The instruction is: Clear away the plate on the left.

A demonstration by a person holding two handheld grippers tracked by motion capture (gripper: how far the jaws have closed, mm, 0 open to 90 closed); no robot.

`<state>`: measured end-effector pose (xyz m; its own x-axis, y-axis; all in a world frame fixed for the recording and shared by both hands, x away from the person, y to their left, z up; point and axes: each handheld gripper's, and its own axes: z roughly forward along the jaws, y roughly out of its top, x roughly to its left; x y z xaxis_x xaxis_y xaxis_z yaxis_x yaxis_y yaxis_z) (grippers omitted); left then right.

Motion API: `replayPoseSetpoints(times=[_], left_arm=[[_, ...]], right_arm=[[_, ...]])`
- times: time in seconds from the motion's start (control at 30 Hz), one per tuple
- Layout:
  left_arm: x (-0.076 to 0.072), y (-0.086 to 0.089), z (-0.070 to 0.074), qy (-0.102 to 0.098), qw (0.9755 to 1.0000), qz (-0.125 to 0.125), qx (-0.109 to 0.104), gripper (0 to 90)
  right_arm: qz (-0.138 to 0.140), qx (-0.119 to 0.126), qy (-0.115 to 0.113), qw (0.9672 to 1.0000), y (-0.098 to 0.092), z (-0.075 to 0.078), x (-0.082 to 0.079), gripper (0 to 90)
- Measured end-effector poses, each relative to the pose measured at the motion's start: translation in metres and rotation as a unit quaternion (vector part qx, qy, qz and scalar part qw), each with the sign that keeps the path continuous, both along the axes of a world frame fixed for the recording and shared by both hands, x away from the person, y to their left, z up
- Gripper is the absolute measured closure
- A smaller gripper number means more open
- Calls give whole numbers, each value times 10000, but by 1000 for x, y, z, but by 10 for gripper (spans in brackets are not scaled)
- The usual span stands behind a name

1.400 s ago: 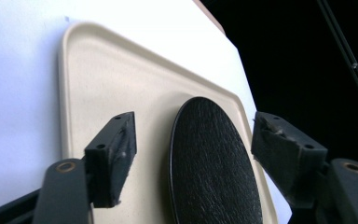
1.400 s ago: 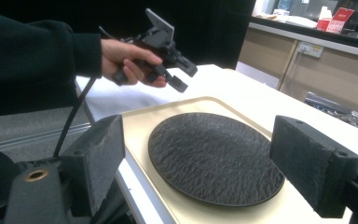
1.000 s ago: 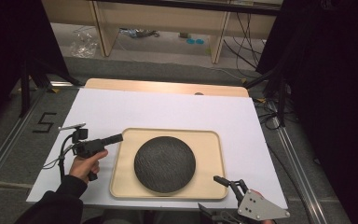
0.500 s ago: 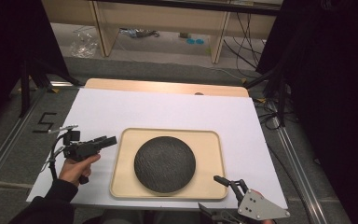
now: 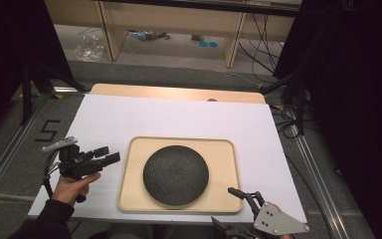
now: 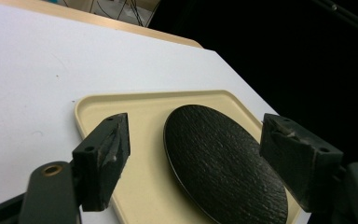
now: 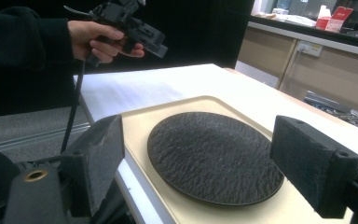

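Observation:
A round black textured plate (image 5: 175,175) lies in a beige tray (image 5: 179,141) on the white table cover. My left gripper (image 5: 107,155) hovers just left of the tray, held by a hand, jaws open and pointing at the tray with nothing between them. In the left gripper view, the plate (image 6: 223,158) and tray (image 6: 121,100) show between the wide-apart jaws of the left gripper (image 6: 198,128). My right gripper (image 5: 221,204) sits at the tray's near right corner, open and empty. In the right gripper view, its jaws (image 7: 200,140) frame the plate (image 7: 212,156), with the left gripper (image 7: 140,32) beyond.
The white cover (image 5: 179,114) stretches behind and beside the tray over a wooden tabletop (image 5: 179,92). Cables (image 5: 288,119) trail along the table's right side. Wooden furniture legs and clutter stand on the floor (image 5: 144,35) beyond the far edge.
My left gripper has drawn back to the left, away from the tray's edge and slightly toward the near side. The right gripper, tray and plate have stayed put.

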<state>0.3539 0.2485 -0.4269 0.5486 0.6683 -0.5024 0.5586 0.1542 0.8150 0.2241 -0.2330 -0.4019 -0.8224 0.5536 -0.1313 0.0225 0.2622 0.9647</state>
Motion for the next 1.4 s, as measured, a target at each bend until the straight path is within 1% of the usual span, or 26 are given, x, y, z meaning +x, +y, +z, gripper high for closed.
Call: replayPoseSetpoints(times=[0.07,0.17,0.23,0.3,0.33,0.43,0.47,0.53,0.67,0.7,0.77,0.8,0.83,0.9,0.93,1.0,1.03,1.07,1.13,1.17,1.2,1.27,1.3,1.4], left_arm=[[-5,1,0,-49,10000,-12,-10,243],[-11,2,2,-197,9997,-28,109,242],[-16,3,4,-295,9994,-29,149,241],[-20,3,6,-414,9989,-35,210,240],[-23,2,7,-455,9986,-45,274,239],[-30,1,9,-678,9962,-100,536,236],[-33,1,9,-717,9956,-127,596,235],[-37,0,11,-798,9944,-189,672,232],[-46,-3,12,-892,9931,-274,708,230],[-48,-3,13,-932,9924,-304,748,229],[-53,-5,14,-1049,9900,-342,881,227],[-56,-6,15,-1099,9890,-371,919,226],[-58,-7,15,-1135,9883,-414,930,224],[-61,-9,15,-1149,9881,-437,928,222],[-63,-9,15,-1147,9880,-448,932,220],[-66,-9,15,-1099,9887,-453,915,215],[-67,-10,15,-1088,9890,-464,893,211],[-69,-10,15,-1086,9890,-478,884,199],[-71,-10,16,-1128,9883,-522,878,191],[-72,-10,16,-1146,9880,-505,900,190],[-74,-10,16,-1163,9876,-493,935,188],[-77,-10,17,-1081,9890,-411,926,182],[-77,-10,17,-1141,9880,-451,937,180],[-80,-8,17,-1144,9882,-442,914,170]], right_arm=[[19,-44,29,10000,0,0,0,189],[9,-15,-3,10000,0,0,0,189],[29,-33,32,10000,-1,0,0,189],[13,-33,23,10000,0,0,0,189],[-3,-23,21,10000,0,0,0,189],[16,-37,31,10000,0,0,0,189],[13,-28,30,10000,0,0,0,189],[15,-40,33,10000,0,0,0,189],[8,-31,35,10000,0,0,0,189],[8,-40,46,10000,0,-1,0,189],[9,-33,40,10000,0,0,0,189],[45,22,30,10000,1,-1,1,189],[26,-15,51,10000,1,-1,0,189],[-22,-24,46,10000,1,-1,0,189],[27,-17,52,10000,1,-1,0,189],[-44,-14,26,10000,1,-2,0,189],[-21,-51,23,10000,1,-2,0,189],[-25,-32,28,10000,1,-1,0,189],[-34,6,31,10000,1,-2,0,189],[-16,-51,21,10000,1,-2,0,189],[-21,-39,29,10000,1,-2,0,189],[-13,-33,19,10000,1,-1,0,189],[-9,-46,17,10000,1,-2,0,189],[-6,-54,48,10000,1,-2,0,189]])
